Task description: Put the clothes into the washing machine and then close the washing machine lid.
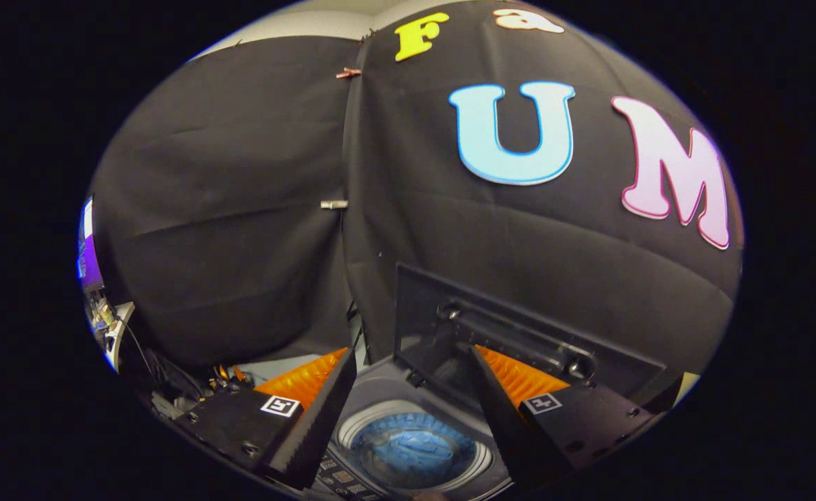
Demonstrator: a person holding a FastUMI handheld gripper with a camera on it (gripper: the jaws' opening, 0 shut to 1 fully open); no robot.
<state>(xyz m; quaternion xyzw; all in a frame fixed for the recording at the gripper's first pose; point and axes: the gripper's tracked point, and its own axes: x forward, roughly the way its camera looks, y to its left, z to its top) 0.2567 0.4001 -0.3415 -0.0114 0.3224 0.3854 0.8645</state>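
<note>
The washing machine point(408, 445) sits low, directly below and between the two fingers of the hand-held gripper point(408, 390), seen from above. Its round drum opening point(411, 449) is uncovered, ringed by a pale rim, and blue material lies inside the drum; whether this is clothing or the drum's own floor cannot be told from here. The lid point(505, 327) stands raised, hinged at the far side of the machine and leaning back toward the black cloth wall point(227, 229), its dark inner face turned to the viewer, with a bar and two round fittings along it. A strip of control buttons point(342, 480) runs along the near edge of the machine's top, just beside the left finger. The hand-held gripper is spread wide, fingers well apart, and nothing is held between them; the gap between them frames the drum opening. The right finger overlaps the lower part of the raised lid in view, though contact cannot be confirmed. Beyond the left finger lies a stretch of pale surface and some tangled cables point(192, 390). Farther left, at the edge of the cloth, stands a lit screen point(89, 257). Two small clips point(333, 204) pin the seam where the cloth panels meet.
</note>
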